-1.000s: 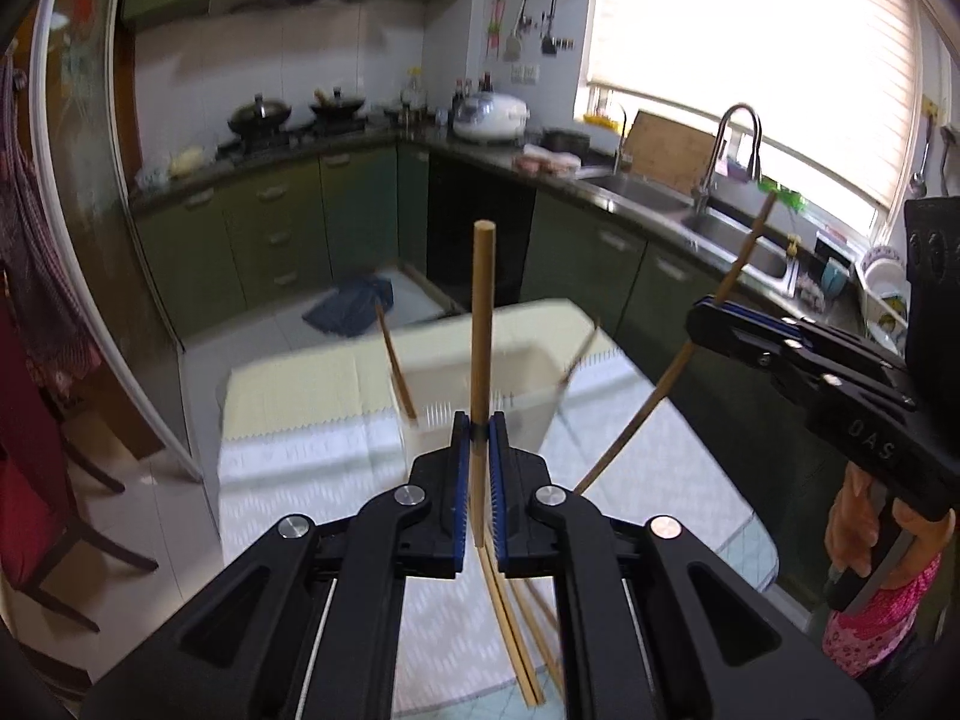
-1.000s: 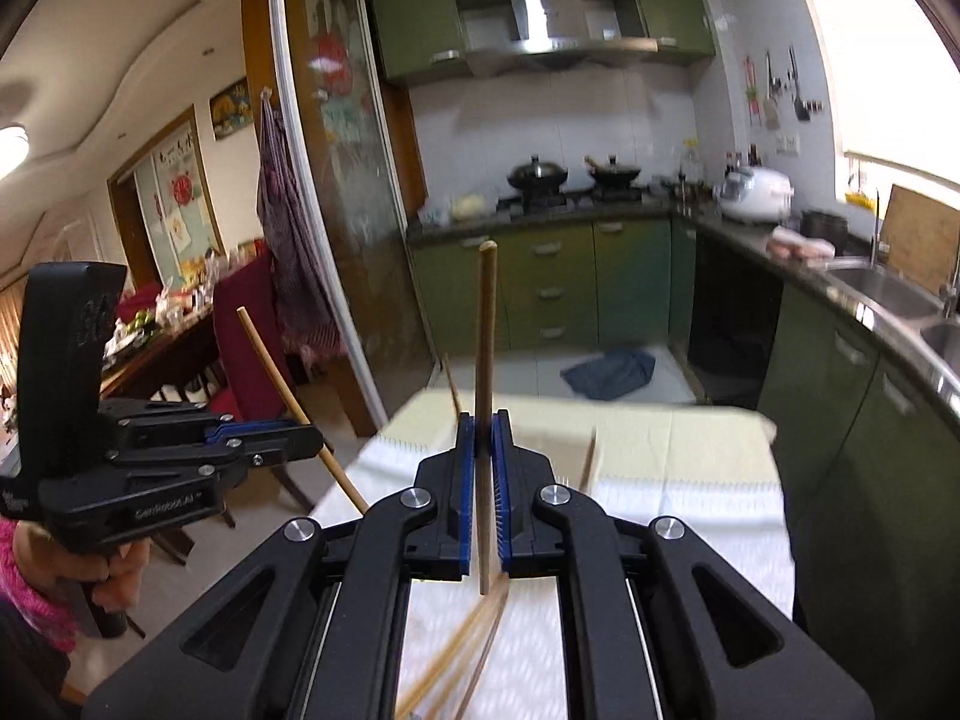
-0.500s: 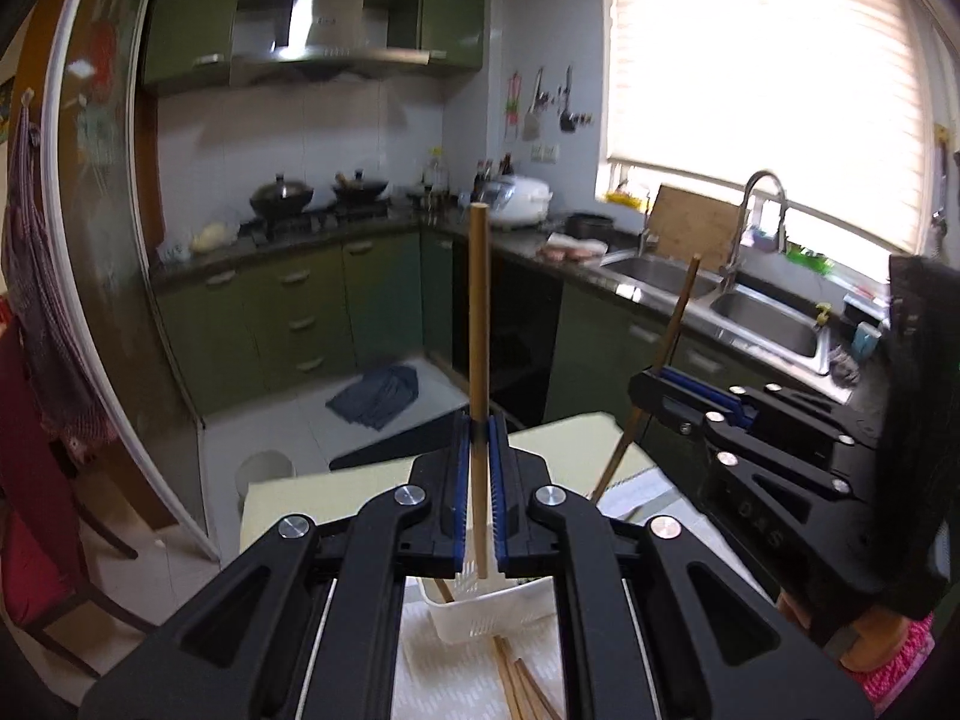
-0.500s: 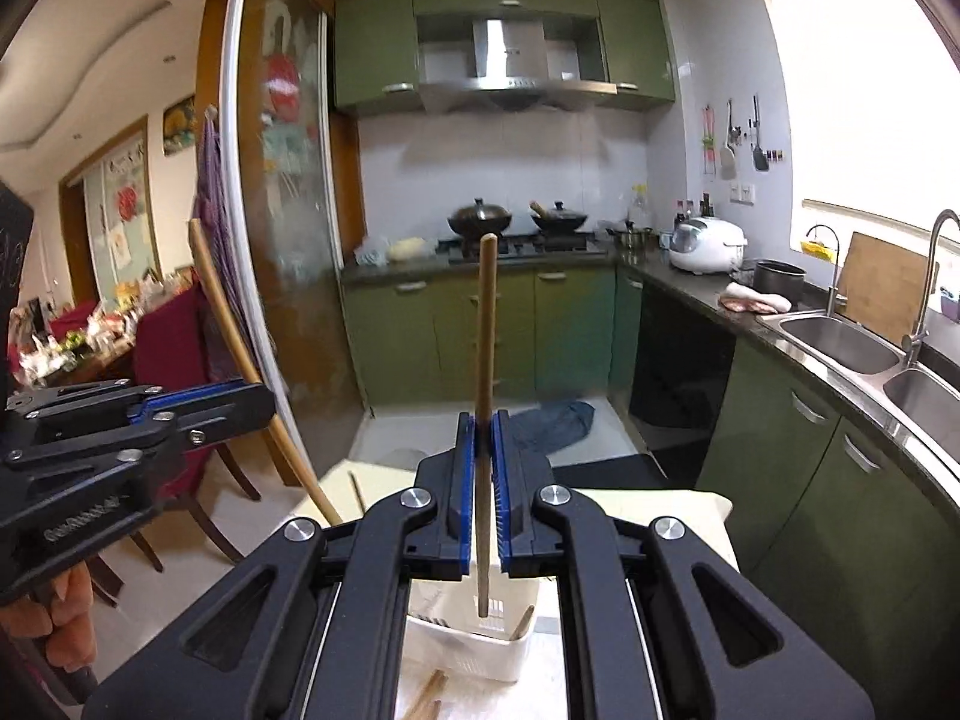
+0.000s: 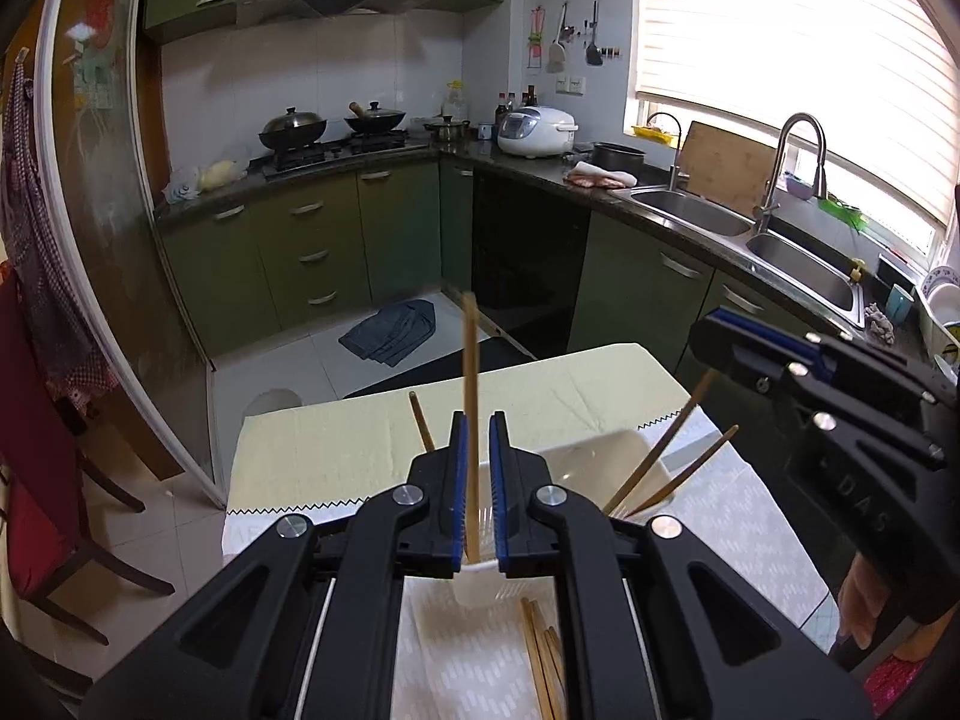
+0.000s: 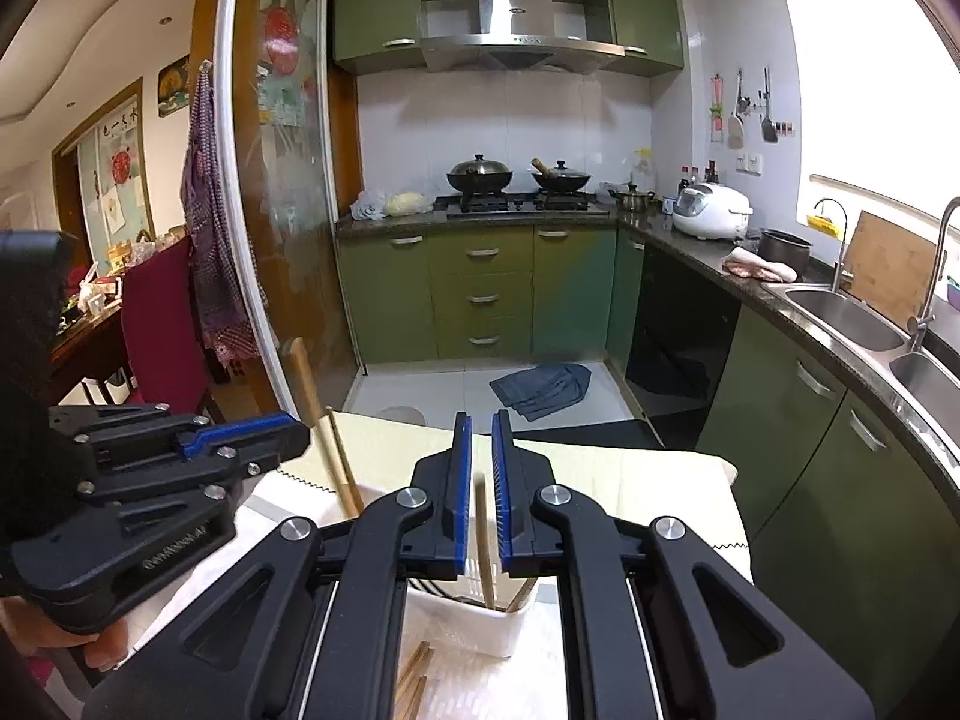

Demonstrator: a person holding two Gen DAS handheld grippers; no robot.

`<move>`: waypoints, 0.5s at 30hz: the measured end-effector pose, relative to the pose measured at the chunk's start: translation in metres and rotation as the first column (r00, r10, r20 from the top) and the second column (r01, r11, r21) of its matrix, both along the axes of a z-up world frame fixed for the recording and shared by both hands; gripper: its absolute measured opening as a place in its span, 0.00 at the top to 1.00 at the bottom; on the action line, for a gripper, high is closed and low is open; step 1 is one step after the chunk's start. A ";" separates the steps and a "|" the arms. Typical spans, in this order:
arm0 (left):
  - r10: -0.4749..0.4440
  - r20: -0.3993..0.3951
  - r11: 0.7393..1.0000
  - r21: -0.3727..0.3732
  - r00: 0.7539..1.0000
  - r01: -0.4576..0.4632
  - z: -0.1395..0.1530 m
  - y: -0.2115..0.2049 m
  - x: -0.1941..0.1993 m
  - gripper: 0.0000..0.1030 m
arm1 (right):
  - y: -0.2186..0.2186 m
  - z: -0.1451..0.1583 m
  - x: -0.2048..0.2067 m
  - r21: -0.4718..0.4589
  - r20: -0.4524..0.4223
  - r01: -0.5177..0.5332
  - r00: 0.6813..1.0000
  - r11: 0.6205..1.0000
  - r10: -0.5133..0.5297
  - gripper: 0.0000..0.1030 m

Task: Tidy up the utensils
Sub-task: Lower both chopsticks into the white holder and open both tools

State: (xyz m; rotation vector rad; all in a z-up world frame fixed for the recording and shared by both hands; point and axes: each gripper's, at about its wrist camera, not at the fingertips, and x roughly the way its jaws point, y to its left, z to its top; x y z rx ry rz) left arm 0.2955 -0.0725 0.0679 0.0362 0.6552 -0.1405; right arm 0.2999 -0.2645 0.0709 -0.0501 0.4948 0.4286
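Note:
A white plastic utensil basket (image 5: 606, 456) stands on the table, directly below both grippers; it also shows in the right wrist view (image 6: 480, 624). My left gripper (image 5: 474, 480) is open, and a wooden chopstick (image 5: 471, 396) stands loose between its jaws, its lower end in the basket. My right gripper (image 6: 481, 486) is open too, with a blurred chopstick (image 6: 483, 540) dropping between its jaws into the basket. Other chopsticks (image 5: 666, 462) lean in the basket. Several loose chopsticks (image 5: 543, 660) lie on the cloth in front of it.
The table carries a white patterned cloth (image 5: 744, 540) over a yellow one (image 5: 336, 438). Green kitchen cabinets (image 5: 312, 258), a sink counter (image 5: 720, 234) and a stove stand behind. A red chair (image 5: 36, 510) stands at the left. A grey rag (image 5: 390, 330) lies on the floor.
Both grippers have opened and let go of their chopsticks, which are sliding down into the basket. Both grippers have tilted down toward the table.

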 end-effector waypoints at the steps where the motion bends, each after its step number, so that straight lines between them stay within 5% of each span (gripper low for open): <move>1: -0.003 0.001 1.000 -0.001 1.000 0.003 0.001 0.000 -0.002 0.93 | -0.001 0.003 -0.003 0.003 0.006 -0.001 1.000 1.000 0.001 0.90; 9: -0.037 -0.034 0.999 -0.017 0.999 0.037 -0.001 0.000 -0.042 0.77 | -0.034 0.027 -0.067 0.078 0.068 -0.014 0.998 0.997 0.008 0.76; 12: -0.050 -0.111 0.999 -0.020 0.993 0.048 -0.023 -0.001 -0.058 0.70 | -0.055 0.015 -0.098 0.088 0.036 -0.022 0.999 0.996 0.019 0.68; 15: -0.086 -0.265 0.995 -0.064 0.960 0.071 -0.066 -0.002 -0.067 0.70 | -0.071 -0.016 -0.118 0.065 -0.060 -0.030 0.998 0.997 0.034 0.62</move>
